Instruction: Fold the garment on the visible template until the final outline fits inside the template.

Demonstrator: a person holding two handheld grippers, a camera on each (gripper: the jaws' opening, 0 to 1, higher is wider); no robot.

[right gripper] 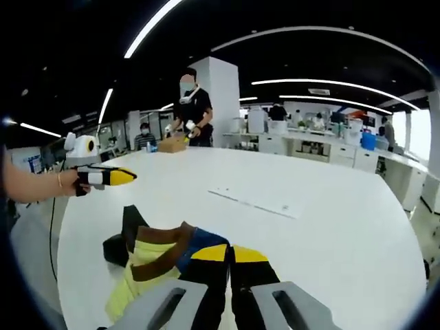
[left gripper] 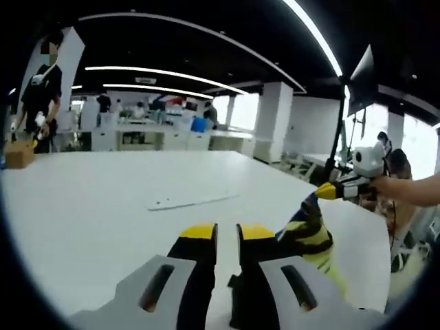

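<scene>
Right gripper (right gripper: 229, 256) pinching garment (right gripper: 155, 258)

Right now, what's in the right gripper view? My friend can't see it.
The right gripper, jaws together, pinches a striped yellow, brown and blue garment on a white table. The left gripper is at left, above the table. A person stands behind.
</scene>
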